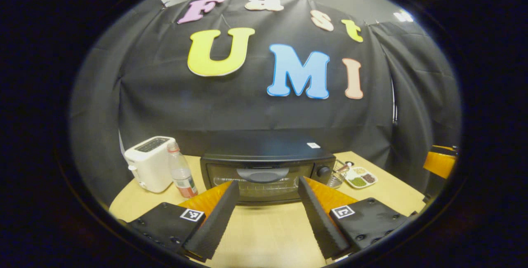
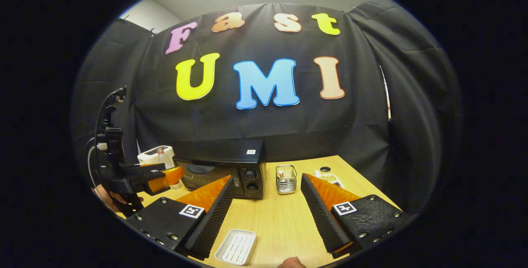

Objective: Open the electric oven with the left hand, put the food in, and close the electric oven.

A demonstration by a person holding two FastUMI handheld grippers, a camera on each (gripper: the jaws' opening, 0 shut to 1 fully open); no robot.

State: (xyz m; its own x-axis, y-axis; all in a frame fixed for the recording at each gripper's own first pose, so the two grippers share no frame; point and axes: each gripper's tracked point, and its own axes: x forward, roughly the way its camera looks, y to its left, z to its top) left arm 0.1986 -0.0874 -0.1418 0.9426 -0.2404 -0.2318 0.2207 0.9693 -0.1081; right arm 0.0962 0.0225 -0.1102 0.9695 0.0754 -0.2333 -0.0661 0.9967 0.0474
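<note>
Black oven (image 1: 267, 173) door closed, frame centre; my left tongs (image 1: 267, 218) spread, right tongs (image 2: 264, 214) spread, empty. Nothing done yet.

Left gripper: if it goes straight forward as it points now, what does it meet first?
Most likely the closed electric oven, about at its door handle. The left gripper is open, with bare table between; depth is uncertain.

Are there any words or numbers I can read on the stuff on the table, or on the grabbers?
No text here is clear enough to quote.
sticker on top of the oven: too small to read.
bottle label: blurred, unreadable.
knobs on the oven: markings too small.
left gripper and right gripper: square black-and-white markers, patterns only, no words.
</note>
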